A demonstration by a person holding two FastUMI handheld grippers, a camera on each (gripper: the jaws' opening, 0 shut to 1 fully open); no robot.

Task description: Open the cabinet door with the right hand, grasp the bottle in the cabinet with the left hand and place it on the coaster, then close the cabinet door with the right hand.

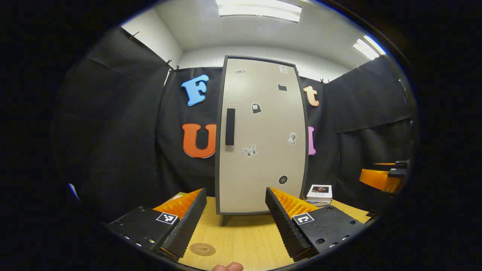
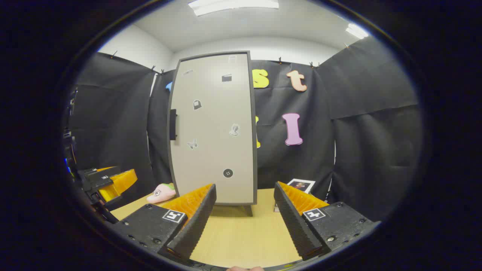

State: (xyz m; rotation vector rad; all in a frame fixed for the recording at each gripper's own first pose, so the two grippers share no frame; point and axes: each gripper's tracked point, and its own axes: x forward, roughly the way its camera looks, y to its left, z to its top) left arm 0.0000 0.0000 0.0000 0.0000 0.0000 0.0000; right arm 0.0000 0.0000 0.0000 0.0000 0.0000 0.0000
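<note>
A tall beige cabinet (image 1: 261,139) with a dark frame stands on the wooden table, its door shut; a black handle (image 1: 230,127) sits near the door's left edge. The bottle is hidden behind the door. A round brown coaster (image 1: 202,249) lies on the table between my left gripper's fingers, close in front. My left gripper (image 1: 236,220) is open and empty, some way short of the cabinet. In the right gripper view the cabinet (image 2: 214,131) stands ahead and slightly left, handle (image 2: 173,124) on its left edge. My right gripper (image 2: 244,218) is open and empty. The other gripper (image 2: 109,180) shows at far left.
A small stack of books (image 1: 319,194) lies right of the cabinet, also as a book (image 2: 300,185) in the right gripper view. A pink and green plush toy (image 2: 162,192) lies left of the cabinet. The wooden table (image 2: 241,233) stretches in front. Black cloth walls close the booth.
</note>
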